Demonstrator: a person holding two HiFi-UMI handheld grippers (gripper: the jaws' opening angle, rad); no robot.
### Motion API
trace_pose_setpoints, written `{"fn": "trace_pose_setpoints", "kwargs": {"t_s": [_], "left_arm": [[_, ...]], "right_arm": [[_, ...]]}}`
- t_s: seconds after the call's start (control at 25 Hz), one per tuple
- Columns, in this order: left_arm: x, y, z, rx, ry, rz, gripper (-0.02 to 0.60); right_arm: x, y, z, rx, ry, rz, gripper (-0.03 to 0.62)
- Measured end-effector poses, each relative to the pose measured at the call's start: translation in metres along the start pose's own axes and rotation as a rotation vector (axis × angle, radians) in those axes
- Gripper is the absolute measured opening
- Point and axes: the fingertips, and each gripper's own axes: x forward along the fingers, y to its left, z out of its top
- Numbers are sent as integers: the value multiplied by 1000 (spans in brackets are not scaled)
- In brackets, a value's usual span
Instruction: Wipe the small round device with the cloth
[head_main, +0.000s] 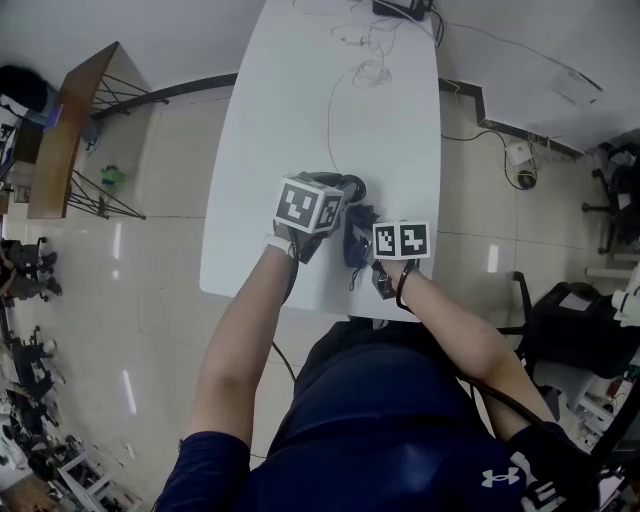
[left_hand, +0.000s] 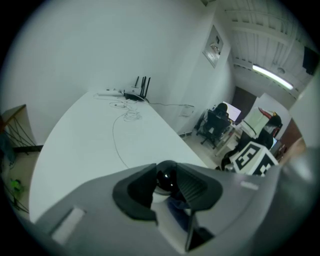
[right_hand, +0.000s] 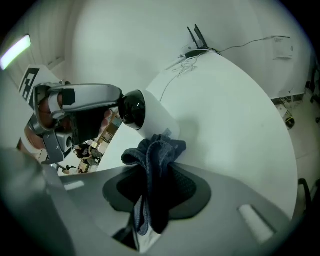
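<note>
Cloth (right_hand: 155, 165) in right gripper (right_hand: 157, 190) — beside device (right_hand: 134, 108); left gripper (left_hand: 167, 187) clamps it.

Probably an office: white table (head_main: 280, 180), router (left_hand: 136, 96), desk chair (head_main: 575, 325).

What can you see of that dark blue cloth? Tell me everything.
The cloth is dark blue and soft, like towelling. It is bunched into folds and pinched between the jaws of the right tool, a crumpled end sticking out past them. That end is right by the white body of the small round device; whether it touches I cannot tell.
</note>
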Motion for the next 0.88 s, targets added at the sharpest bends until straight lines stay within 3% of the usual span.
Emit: {"fn": "trace_pose_setpoints", "kwargs": {"t_s": [0.08,0.16,0.32,0.44,0.52,0.6,0.88], "left_arm": [[-5,-1,5,20,-26,5,126],[-19,3,12,-33,-89,11,126],[-57,19,17,-154,-227,37,118],[-91,36,8,-256,-337,61,101],[-114,48,-5,-321,-397,111,86],[-130,50,-24,-359,-418,139,81],[-139,29,-76,-414,-385,148,76]], "right_arm": [[-8,9,1,-2,-4,28,118],[-27,27,7,-16,-49,85,118],[-84,78,56,-130,-296,177,118],[-102,110,98,-275,-457,179,118],[-84,111,99,-299,-428,150,118],[-58,99,80,-255,-339,111,118],[-4,63,31,-44,-206,95,118]]}}
